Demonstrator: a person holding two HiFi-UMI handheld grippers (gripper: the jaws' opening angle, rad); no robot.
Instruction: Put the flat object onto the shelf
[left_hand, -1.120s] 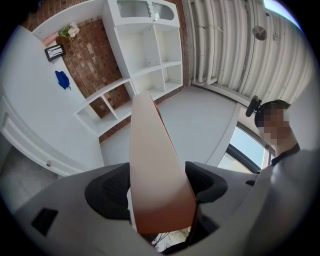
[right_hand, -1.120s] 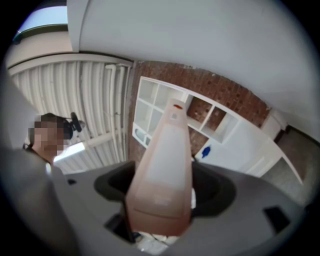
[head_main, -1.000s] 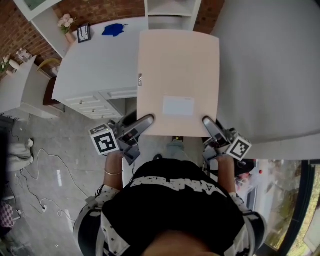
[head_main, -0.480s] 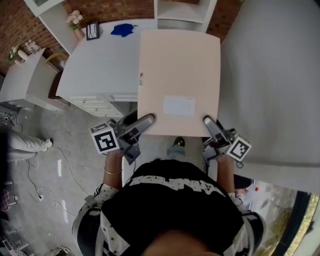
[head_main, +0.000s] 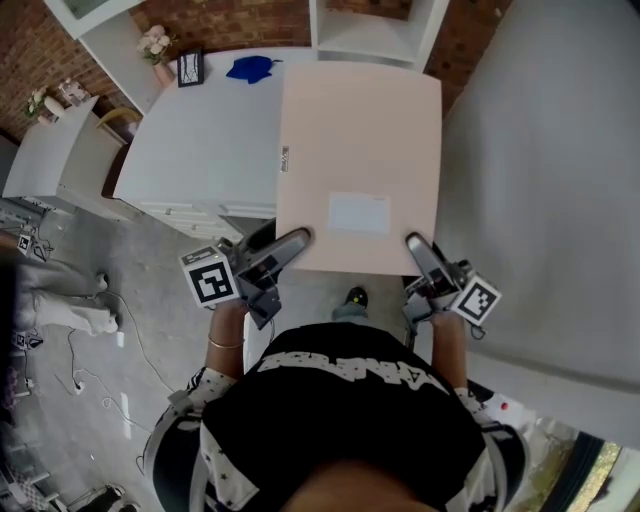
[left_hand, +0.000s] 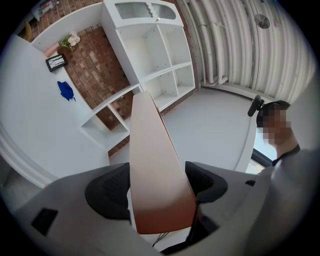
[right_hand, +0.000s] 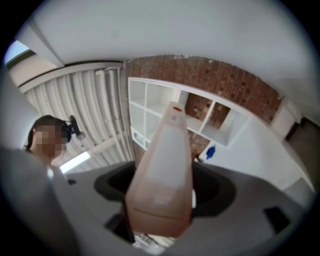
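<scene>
At your far left in the head view, the white table (head_main: 200, 140) carries a pot of flowers (head_main: 155, 42), a small dark frame (head_main: 190, 67) and a blue item (head_main: 250, 68) along its far side, against the brick wall (head_main: 40, 50).

Your left gripper (head_main: 290, 243) points away from you and has its jaws clamped on the near left corner of the flat object (head_main: 360, 150). In the left gripper view, that pale, peach-coloured flat object (left_hand: 150, 150) stands edge-on between the two dark pads of the left gripper (left_hand: 157, 185) and fills the gap between them, running forward out of the jaws.

The flat object is off the table and carried roughly level in front of your chest. Its left edge overlaps the table's right side in the head view, and a pale label sits on its top face near you. Its far edge reaches toward the white shelf (head_main: 365, 30), whose open compartments (left_hand: 150, 60) lie ahead of it and apart from it.

Your right gripper (head_main: 418, 250) is closed on the near right corner. In the right gripper view, the flat object (right_hand: 167, 160) sits pinched between the pads of the right gripper (right_hand: 162, 187), with the shelf (right_hand: 155, 105) beyond its far end.
</scene>
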